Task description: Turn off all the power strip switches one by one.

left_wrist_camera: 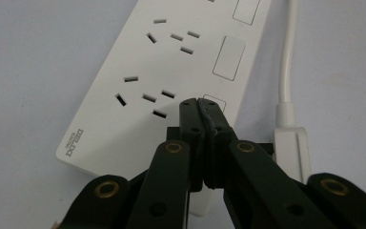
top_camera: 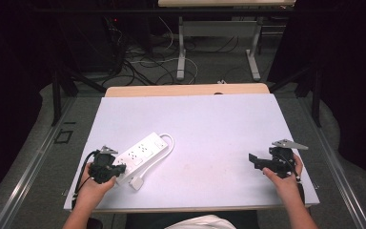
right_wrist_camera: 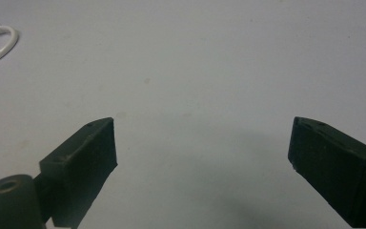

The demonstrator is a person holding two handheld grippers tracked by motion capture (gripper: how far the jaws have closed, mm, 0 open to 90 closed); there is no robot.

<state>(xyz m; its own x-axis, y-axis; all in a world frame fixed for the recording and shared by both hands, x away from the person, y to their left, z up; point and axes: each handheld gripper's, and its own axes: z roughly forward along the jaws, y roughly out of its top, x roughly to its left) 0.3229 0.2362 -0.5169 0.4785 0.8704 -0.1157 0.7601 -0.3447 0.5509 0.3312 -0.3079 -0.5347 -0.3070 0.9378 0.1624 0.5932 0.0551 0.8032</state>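
On the white table top (top_camera: 209, 124), toward its near left part, a white power strip (top_camera: 140, 155) is laid at a slant, its far end pointing away and to the right. Its white cable (top_camera: 170, 145) is looped round the far end and brought back along the right side to a white plug (top_camera: 136, 182), which is set just beside the strip's near end. At that near end the left gripper (top_camera: 106, 168) is held in the person's left hand (top_camera: 93, 183). From the left gripper view, the left gripper (left_wrist_camera: 199, 102) is seen with its two black jaws pressed together, nothing caught between them, their tips set over the strip's near switch; whether the strip is touched cannot be told. Socket slots and a printed brand mark are seen on the power strip (left_wrist_camera: 143, 81), with the plug (left_wrist_camera: 293, 145) to the right. Well apart, near the table's right edge, the right gripper (top_camera: 253, 161) is held in the right hand (top_camera: 286, 179). Its jaws are spread wide over bare table (right_wrist_camera: 195, 71), and a bend of cable (right_wrist_camera: 2, 45) is seen at the far left.
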